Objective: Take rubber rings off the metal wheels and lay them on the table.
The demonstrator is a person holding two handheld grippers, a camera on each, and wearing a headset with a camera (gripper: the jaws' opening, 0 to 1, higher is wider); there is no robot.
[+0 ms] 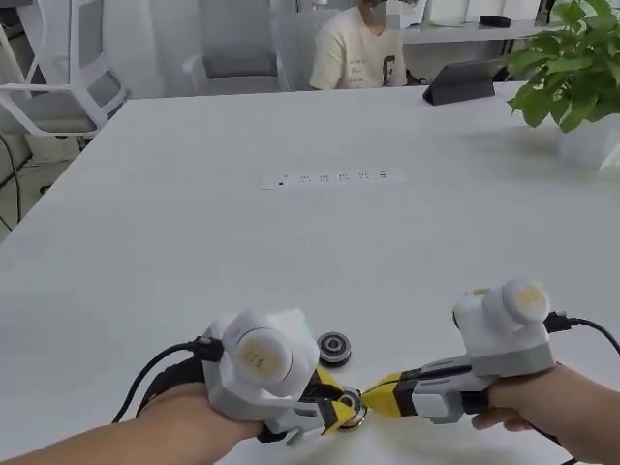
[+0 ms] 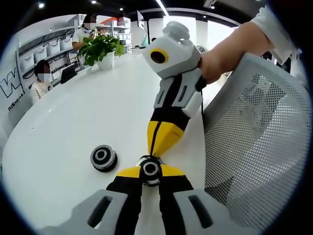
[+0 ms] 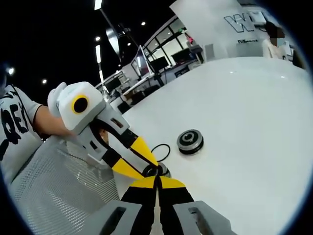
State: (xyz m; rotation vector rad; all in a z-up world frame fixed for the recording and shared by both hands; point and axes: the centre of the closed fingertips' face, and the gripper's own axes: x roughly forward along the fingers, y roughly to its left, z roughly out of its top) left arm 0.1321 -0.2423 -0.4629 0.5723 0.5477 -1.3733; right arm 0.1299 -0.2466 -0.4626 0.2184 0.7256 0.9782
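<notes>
While fingers [image 2: 128, 173] of the left gripper [image 2: 150, 171] clamp a metal wheel [image 2: 150, 167], the right gripper [image 2: 154, 154] touches its rim, fingers [image 2: 166, 134] pressed together.

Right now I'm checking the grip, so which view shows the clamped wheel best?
The left gripper view: the wheel sits face-on between the jaws of the left tool, with the right tool touching its rim. The head view shows it small, half hidden between both tools; in the right gripper view, yellow jaws cover most of it.

Large "W" on wall [image 2: 10, 84]
</notes>
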